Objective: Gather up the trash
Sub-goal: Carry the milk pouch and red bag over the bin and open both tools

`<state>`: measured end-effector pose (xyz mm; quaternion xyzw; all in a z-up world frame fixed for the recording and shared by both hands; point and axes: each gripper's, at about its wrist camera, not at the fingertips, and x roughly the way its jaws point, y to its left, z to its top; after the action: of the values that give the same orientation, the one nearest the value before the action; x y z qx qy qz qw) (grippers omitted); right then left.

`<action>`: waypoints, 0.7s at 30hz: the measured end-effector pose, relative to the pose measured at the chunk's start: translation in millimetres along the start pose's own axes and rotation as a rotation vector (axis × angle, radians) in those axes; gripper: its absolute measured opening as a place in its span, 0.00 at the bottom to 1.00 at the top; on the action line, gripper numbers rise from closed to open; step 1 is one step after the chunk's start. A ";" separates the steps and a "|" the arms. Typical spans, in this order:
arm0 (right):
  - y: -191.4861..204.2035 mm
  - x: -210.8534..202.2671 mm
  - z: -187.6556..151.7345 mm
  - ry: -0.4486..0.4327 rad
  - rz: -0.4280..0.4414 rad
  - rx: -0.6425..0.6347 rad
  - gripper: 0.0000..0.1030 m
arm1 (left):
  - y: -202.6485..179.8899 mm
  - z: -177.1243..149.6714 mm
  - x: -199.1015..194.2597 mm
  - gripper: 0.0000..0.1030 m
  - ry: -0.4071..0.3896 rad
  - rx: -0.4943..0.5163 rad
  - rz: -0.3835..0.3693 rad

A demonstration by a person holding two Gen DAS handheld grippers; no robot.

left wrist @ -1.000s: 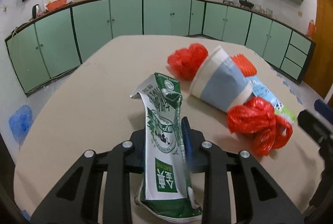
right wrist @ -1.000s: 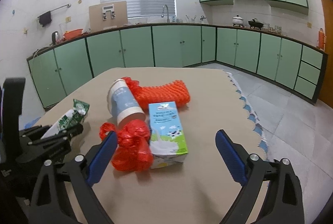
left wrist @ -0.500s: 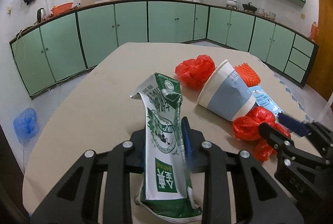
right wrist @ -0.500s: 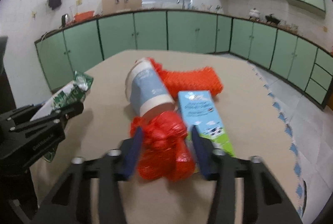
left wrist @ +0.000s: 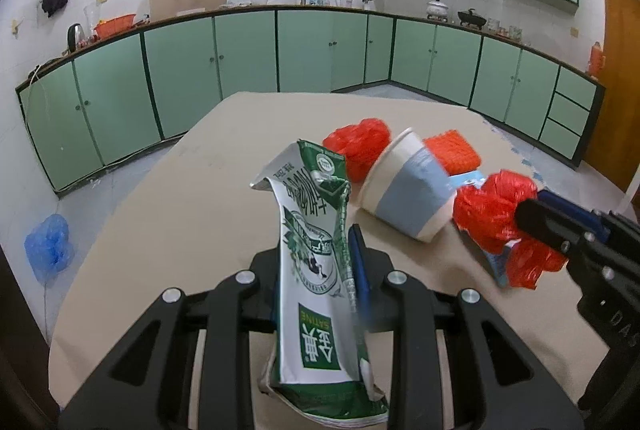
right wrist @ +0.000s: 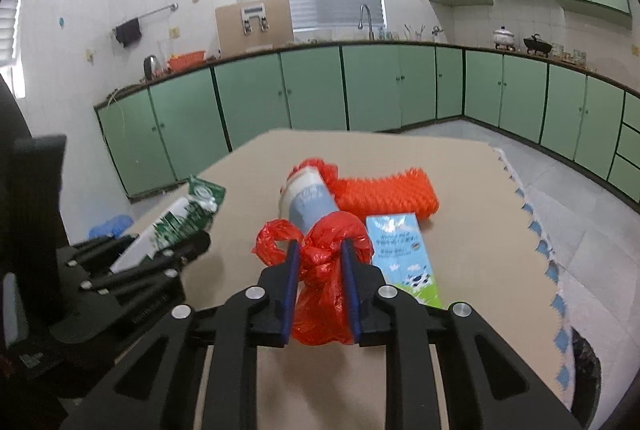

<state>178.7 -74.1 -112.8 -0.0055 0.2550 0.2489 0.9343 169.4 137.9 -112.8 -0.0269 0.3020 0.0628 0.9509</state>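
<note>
My left gripper (left wrist: 316,250) is shut on a crumpled green and white milk carton (left wrist: 316,270) and holds it upright above the beige table (left wrist: 192,190). It also shows in the right wrist view (right wrist: 176,226). My right gripper (right wrist: 318,250) is shut on a knotted red plastic bag (right wrist: 324,270), lifted slightly off the table, also seen in the left wrist view (left wrist: 492,214). A blue and white paper cup (left wrist: 408,194) lies on its side beside a second red bag (left wrist: 360,146), an orange mesh sleeve (right wrist: 384,194) and a light blue milk box (right wrist: 404,254).
Green kitchen cabinets (left wrist: 248,58) run along the walls behind the table. A blue bag (left wrist: 50,244) lies on the floor at the left. The table's right edge has a scalloped blue and white trim (right wrist: 536,238).
My right gripper moved forward to the knotted red bag, shut on it and lifted it a little. My left gripper still holds the carton and has risen slightly.
</note>
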 end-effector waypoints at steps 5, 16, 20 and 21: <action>-8.7 -18.8 9.6 -0.037 -0.011 0.015 0.20 | -17.1 3.6 -11.4 0.25 -0.023 0.022 -0.029; -46.9 -65.3 19.6 -0.101 -0.106 0.051 0.20 | -60.8 14.2 -29.3 0.25 -0.067 0.051 -0.116; -63.3 -80.5 18.3 -0.115 -0.151 0.065 0.20 | -81.7 19.2 -34.8 0.25 -0.087 0.068 -0.155; -68.6 -84.9 17.6 -0.119 -0.163 0.071 0.20 | -89.1 20.7 -36.5 0.25 -0.092 0.074 -0.168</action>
<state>155.8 -171.0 -64.7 0.0217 0.2065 0.1628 0.9646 163.8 47.7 -73.6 -0.0140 0.2567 -0.0274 0.9660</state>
